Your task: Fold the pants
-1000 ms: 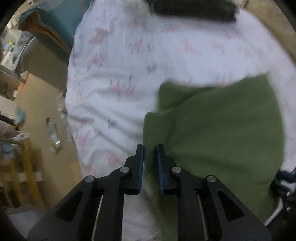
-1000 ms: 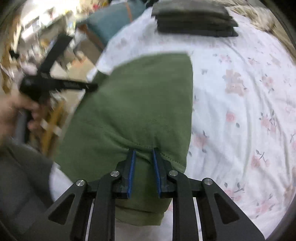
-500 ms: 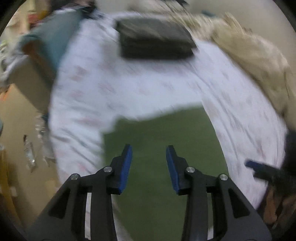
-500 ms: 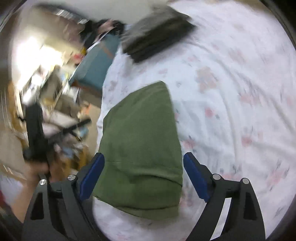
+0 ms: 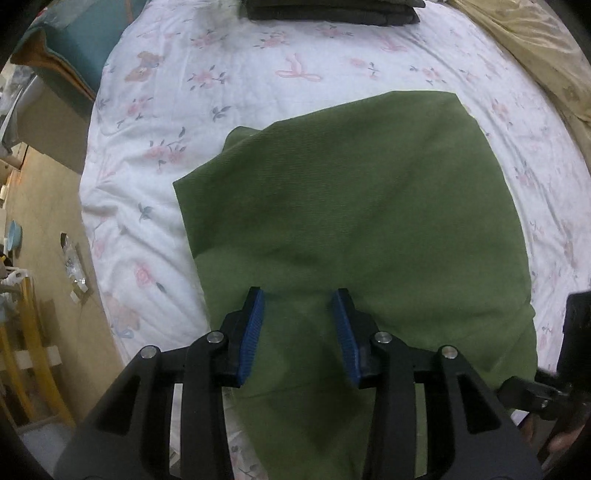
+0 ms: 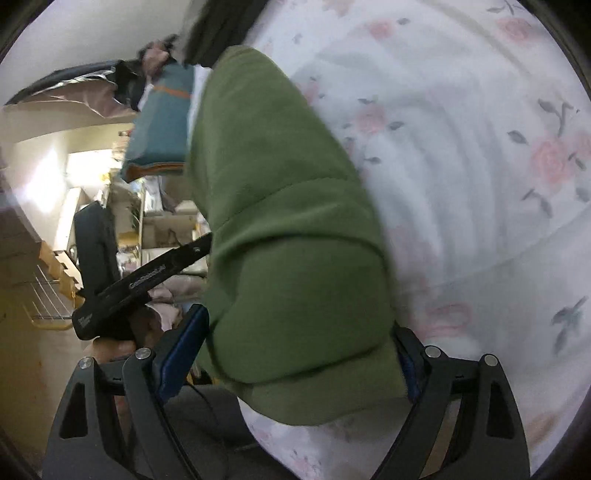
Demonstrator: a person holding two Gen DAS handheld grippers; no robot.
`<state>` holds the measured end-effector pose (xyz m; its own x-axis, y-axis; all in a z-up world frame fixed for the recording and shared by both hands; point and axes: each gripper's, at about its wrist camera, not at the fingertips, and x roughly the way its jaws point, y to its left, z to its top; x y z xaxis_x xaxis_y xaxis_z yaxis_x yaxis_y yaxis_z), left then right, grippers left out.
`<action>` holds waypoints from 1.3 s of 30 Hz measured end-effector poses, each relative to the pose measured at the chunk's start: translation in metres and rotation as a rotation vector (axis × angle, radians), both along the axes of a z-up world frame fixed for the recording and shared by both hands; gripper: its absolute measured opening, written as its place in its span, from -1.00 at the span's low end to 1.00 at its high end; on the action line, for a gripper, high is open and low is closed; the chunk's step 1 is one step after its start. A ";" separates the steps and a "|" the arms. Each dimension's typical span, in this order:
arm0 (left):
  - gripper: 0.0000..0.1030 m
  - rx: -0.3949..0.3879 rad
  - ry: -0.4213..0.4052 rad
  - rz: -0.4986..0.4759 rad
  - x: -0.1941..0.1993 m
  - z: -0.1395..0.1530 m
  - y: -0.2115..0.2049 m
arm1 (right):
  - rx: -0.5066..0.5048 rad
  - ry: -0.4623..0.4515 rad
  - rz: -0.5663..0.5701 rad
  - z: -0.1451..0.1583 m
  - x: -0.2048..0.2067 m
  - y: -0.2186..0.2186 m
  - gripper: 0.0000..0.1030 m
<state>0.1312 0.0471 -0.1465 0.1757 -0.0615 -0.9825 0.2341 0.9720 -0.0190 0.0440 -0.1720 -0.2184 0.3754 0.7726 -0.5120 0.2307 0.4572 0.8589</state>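
Observation:
The green pants (image 5: pixel 351 192) lie folded on the floral bed sheet (image 5: pixel 166 110). My left gripper (image 5: pixel 299 295) points down over their near part, open, with nothing pinched between its blue pads. In the right wrist view the pants (image 6: pixel 280 206) run away from me as a thick folded bundle. My right gripper (image 6: pixel 299 321) is open wide and straddles the bundle's near end; one blue pad (image 6: pixel 184 343) stands beside the cloth, the other is mostly hidden behind it. The left gripper's black body (image 6: pixel 147 277) shows at the left, held by a hand.
A stack of dark folded clothes (image 5: pixel 332 9) sits at the far end of the bed. A teal cushion (image 5: pixel 74 40) lies off the bed's left corner and a beige blanket (image 5: pixel 535 48) along the right. The bed edge drops to a cluttered floor (image 5: pixel 37 221) on the left.
Both grippers were shut on the pants' edge and have let go and opened. The left one moved over the folded pants. The right one rolled and sank around the bundle's near end.

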 end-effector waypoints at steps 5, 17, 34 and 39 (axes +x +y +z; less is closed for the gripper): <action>-0.30 -0.026 -0.004 0.035 0.009 0.002 0.010 | -0.055 -0.078 -0.058 0.019 0.000 0.003 -0.41; 0.50 -0.350 -0.354 0.386 0.021 0.097 0.075 | -0.177 -0.112 0.084 0.078 0.071 -0.064 -0.47; 0.64 -0.402 -0.068 0.075 0.057 0.014 0.017 | -0.069 0.086 -0.233 0.027 0.060 -0.171 0.64; 0.65 -0.436 -0.072 -0.041 0.066 0.004 -0.005 | -0.045 0.038 -0.249 0.031 0.042 -0.157 0.77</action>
<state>0.1976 0.0425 -0.1429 0.2321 -0.4754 -0.8486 0.2876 0.8670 -0.4070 0.0860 -0.3287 -0.1874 0.5307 0.6353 -0.5611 0.3728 0.4195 0.8277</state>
